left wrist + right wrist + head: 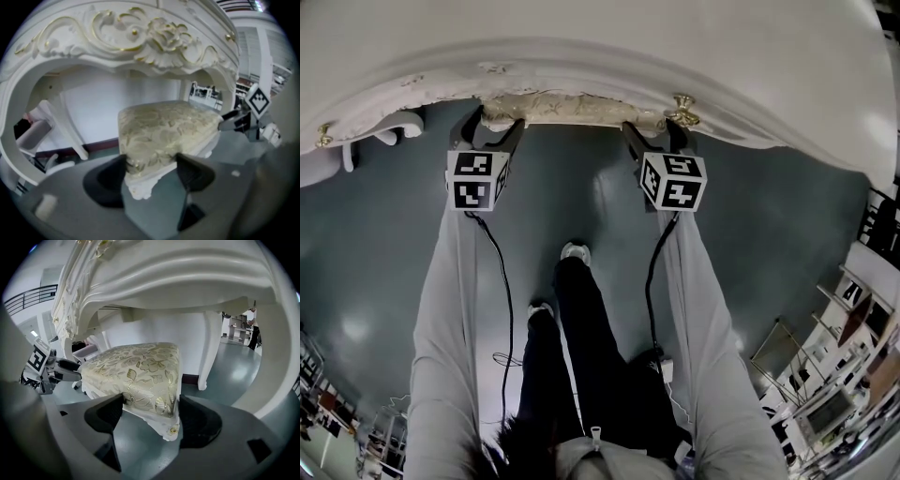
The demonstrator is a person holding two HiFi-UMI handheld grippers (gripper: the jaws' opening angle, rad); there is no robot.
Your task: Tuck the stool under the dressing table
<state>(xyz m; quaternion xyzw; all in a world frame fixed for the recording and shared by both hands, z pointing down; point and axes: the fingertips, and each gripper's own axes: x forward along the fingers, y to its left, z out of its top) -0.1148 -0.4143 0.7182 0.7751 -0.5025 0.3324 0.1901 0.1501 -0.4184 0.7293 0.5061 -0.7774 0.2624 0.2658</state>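
At left, left claw (151, 168): jaws clamped on the near left corner of the stool (164, 129), pads against the gold-patterned cushion edge. Stool lies straight ahead of this claw, its seat running away into the knee recess of the dressing table (136, 28).

Head view, centre: only the near seat edge shows past the tabletop's front rim. The rest is hidden beneath it.

At right, right claw (151, 414): likewise clenched on the near right corner, with the carved white apron corner between the jaws. Both claws sit level on the near edge, one per corner, neither nearer than the other.

Judgement: stool nearly home. What travel is left goes forward, away from the person, and should be pushed evenly from both corners so the seat does not skew in the recess.
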